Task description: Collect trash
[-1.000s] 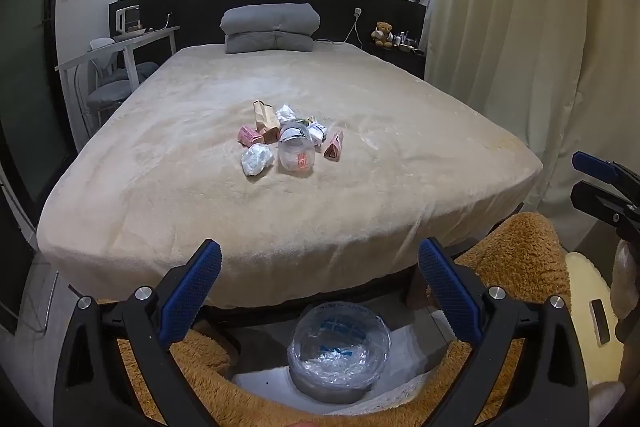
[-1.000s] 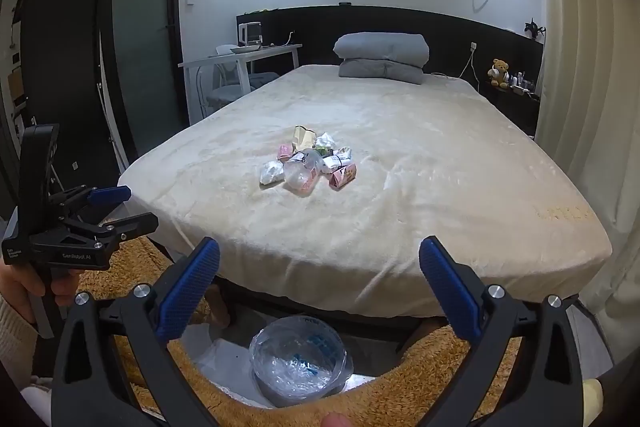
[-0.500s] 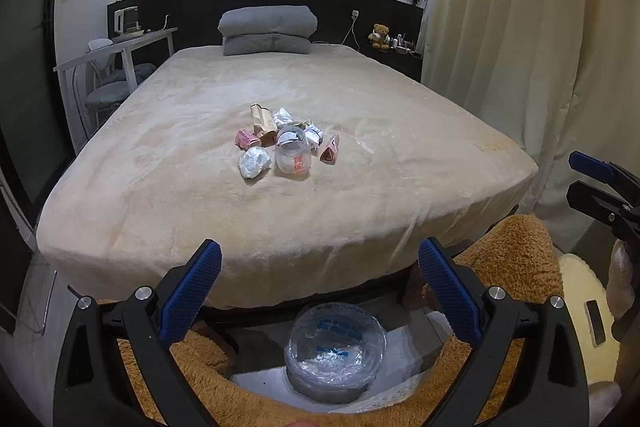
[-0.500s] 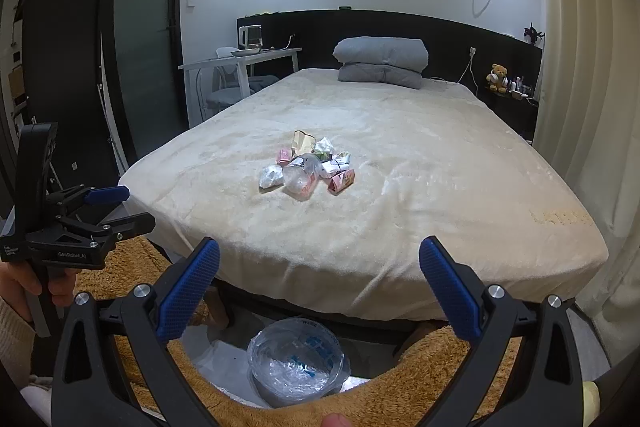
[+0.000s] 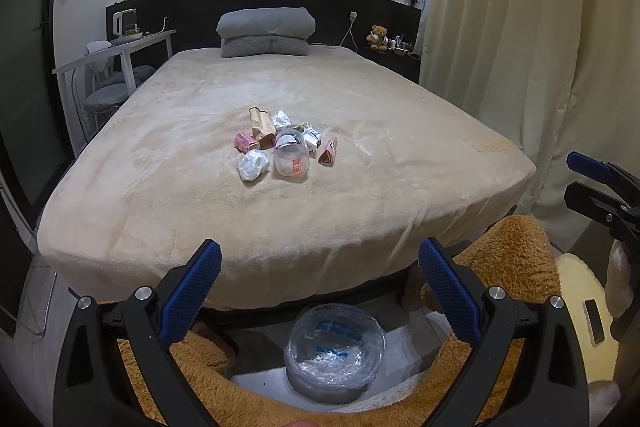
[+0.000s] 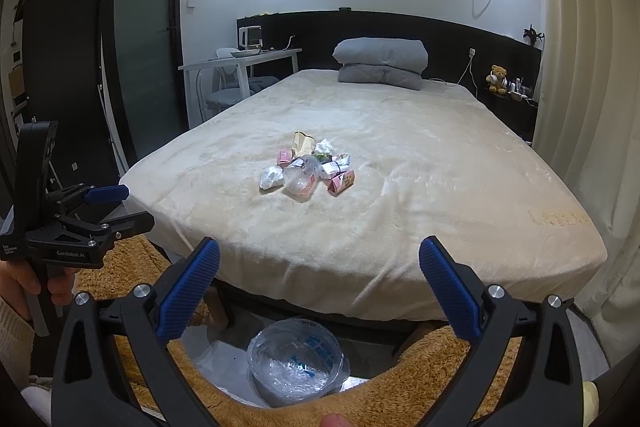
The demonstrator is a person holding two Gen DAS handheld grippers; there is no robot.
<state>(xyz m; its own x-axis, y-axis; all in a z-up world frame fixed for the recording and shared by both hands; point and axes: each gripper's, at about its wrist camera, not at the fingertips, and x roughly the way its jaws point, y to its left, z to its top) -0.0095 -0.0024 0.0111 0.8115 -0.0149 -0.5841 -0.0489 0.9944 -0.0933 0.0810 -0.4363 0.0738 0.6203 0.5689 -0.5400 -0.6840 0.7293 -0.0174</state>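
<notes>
We are looking across a wide bed (image 5: 360, 179) under a cream plush cover, and its near edge is hiding whatever lies beneath the frame. At its head a folded grey duvet (image 5: 266, 31) is sitting against the dark headboard (image 5: 340, 7). A cream curtain (image 5: 520, 47) is running off the right of the left wrist view, cut by the fisheye rim.

In front of the bed, a brown fleecy blanket (image 6: 360, 399) is wrapping around a bin lined with a clear plastic bag (image 5: 334, 347); the bin's own walls are hard to make out behind the plastic.

We are holding the left gripper (image 5: 320, 291) with its blue-padded jaws spread wide and nothing between them, low in front of the bed and above the bin. We are holding the right gripper (image 6: 320, 287) the same way, wide apart and empty. In each view the other gripper is showing only partly at the frame's side.

The pile of trash (image 5: 286, 147) is lying near the middle of the bed, well apart from both grippers. In it we are making out a clear plastic cup (image 5: 291, 161) on its side with red print we cannot read, a crumpled white wrapper (image 5: 253, 165) just left of it, a brown paper bag (image 5: 261, 123) behind, a pink packet (image 5: 245, 141) and a pink triangular carton (image 5: 329, 151). The pieces behind the cup are overlapping and too small to name.
</notes>
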